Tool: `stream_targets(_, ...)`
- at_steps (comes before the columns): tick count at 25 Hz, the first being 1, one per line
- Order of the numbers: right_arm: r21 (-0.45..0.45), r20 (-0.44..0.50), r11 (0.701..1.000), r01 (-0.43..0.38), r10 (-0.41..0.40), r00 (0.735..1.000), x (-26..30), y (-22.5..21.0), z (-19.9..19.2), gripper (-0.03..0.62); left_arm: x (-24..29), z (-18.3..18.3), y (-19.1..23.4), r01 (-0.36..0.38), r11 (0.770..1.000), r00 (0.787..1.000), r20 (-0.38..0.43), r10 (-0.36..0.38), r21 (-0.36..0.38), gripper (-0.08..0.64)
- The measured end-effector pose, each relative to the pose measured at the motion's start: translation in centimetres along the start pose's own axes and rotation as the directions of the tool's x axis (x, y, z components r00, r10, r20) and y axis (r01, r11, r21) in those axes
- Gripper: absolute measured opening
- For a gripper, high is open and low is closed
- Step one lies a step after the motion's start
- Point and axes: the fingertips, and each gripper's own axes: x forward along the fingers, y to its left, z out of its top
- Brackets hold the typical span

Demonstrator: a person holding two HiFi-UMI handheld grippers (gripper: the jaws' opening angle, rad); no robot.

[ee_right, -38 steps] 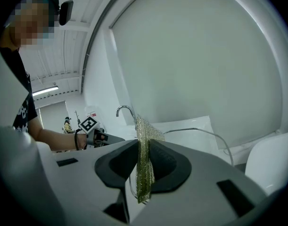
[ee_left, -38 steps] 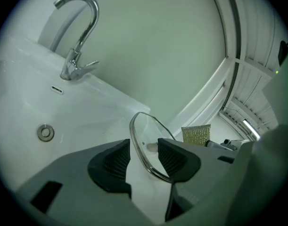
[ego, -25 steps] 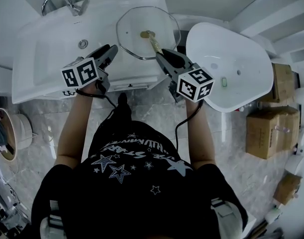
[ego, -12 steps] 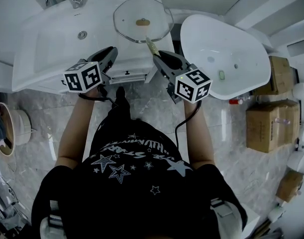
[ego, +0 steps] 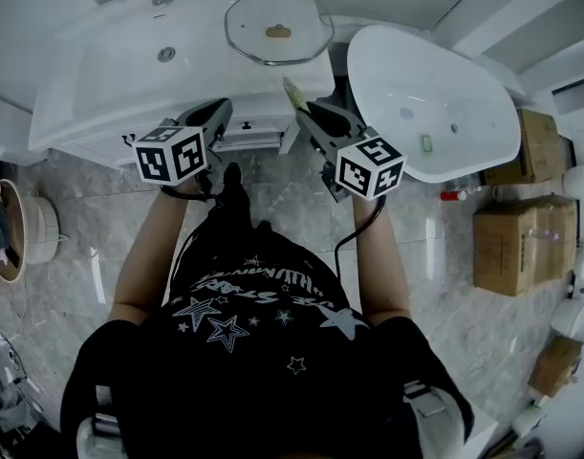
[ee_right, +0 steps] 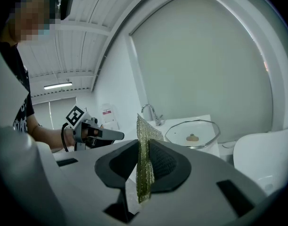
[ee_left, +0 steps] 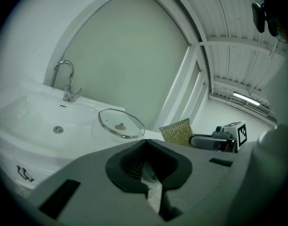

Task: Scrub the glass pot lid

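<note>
The octagonal glass pot lid [ego: 277, 27] with its brown knob lies flat on the white sink counter [ego: 91, 94], to the right of the basin. It also shows as the lid [ee_left: 121, 124] and the lid [ee_right: 193, 133] in the two gripper views. My right gripper [ego: 306, 111] hovers short of the counter's front edge, shut on a gold mesh scrubbing cloth [ee_right: 144, 159] that stands upright between the jaws. My left gripper [ego: 215, 113] is level with it on the left, apart from the lid. Its jaws have just been closing and are shut with nothing between them.
A chrome faucet [ee_left: 68, 81] and a drain [ego: 166, 54] belong to the basin left of the lid. A large white tub [ego: 435, 113] stands to the right, with cardboard boxes [ego: 511, 247] beyond it. A bowl [ego: 24, 232] sits on the marble floor at left.
Both grippers have drawn back from the lid towards me; the cloth has left the lid. The left jaws, open before, have shut. The lid stays on the counter.
</note>
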Motion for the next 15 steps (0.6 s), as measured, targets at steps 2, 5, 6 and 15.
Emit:
stream_targets(2,0.007,-0.001,1.000,-0.001,0.001,1.000,-0.4,0.3,-0.3,0.071,-0.5,-0.6,-0.4,-0.013,1.000,1.000,-0.011,0.013,0.018,0.008)
stream_targets(5,0.026,0.006,1.000,-0.001,0.001,1.000,-0.6,0.5,-0.6,0.071,-1.0,-0.9,-0.6,-0.054,0.995,0.998,-0.020,0.056,0.083,0.008)
stream_targets(6,0.032,0.009,0.999,-0.002,0.001,1.000,-0.6,0.6,-0.7,0.071,-1.1,-0.9,-0.5,-0.072,0.992,0.997,-0.019,0.075,0.107,0.008)
stream_targets(15,0.069,0.006,0.998,-0.002,0.002,1.000,0.5,0.3,-1.5,0.069,-0.9,-0.9,0.7,-0.131,0.977,0.990,-0.031,0.138,0.171,0.008)
